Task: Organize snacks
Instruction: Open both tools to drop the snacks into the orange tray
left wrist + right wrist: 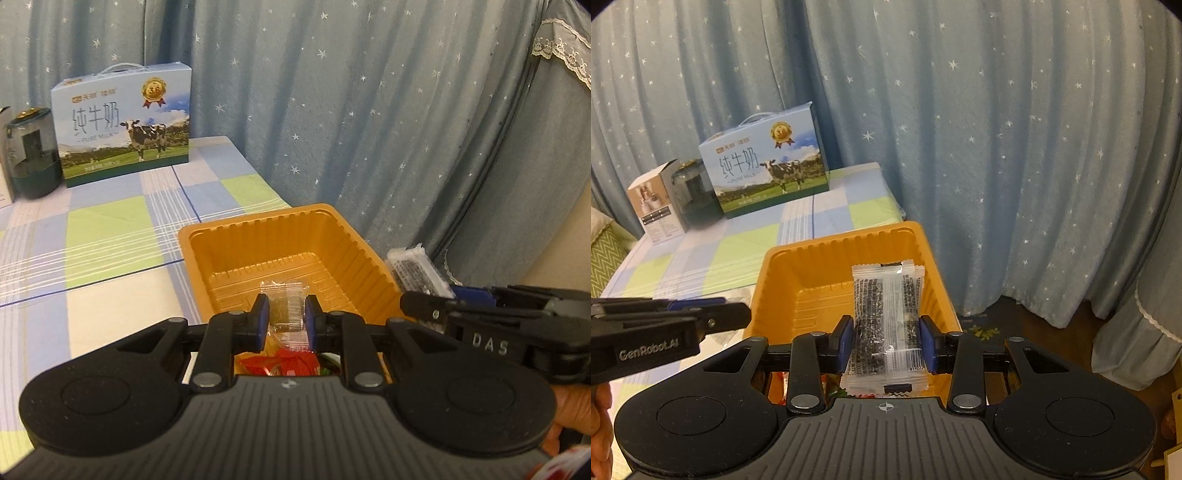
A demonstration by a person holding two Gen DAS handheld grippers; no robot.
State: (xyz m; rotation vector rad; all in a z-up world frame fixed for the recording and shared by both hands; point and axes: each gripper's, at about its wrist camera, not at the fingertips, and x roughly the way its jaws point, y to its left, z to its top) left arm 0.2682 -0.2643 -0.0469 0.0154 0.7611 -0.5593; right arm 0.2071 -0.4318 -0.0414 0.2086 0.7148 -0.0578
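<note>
Both tools sit over the orange tray [846, 254], each loaded: the left tool [283, 317] is pinched nearly closed on a small clear sachet [286, 302], the right tool [886, 341] is clamped partway on a bigger clear-wrapped dark snack bar [884, 314], taken across its middle. They look feather-light, crinkly and slick, so a mid-body hold seems safest, and the bar could crumble if squeezed. Red wrappers [295, 363] already lie in the tray's near end; the milk carton [768, 173] and small box [653, 205] stand well back on the desk, while the two tools crowd each other.
</note>
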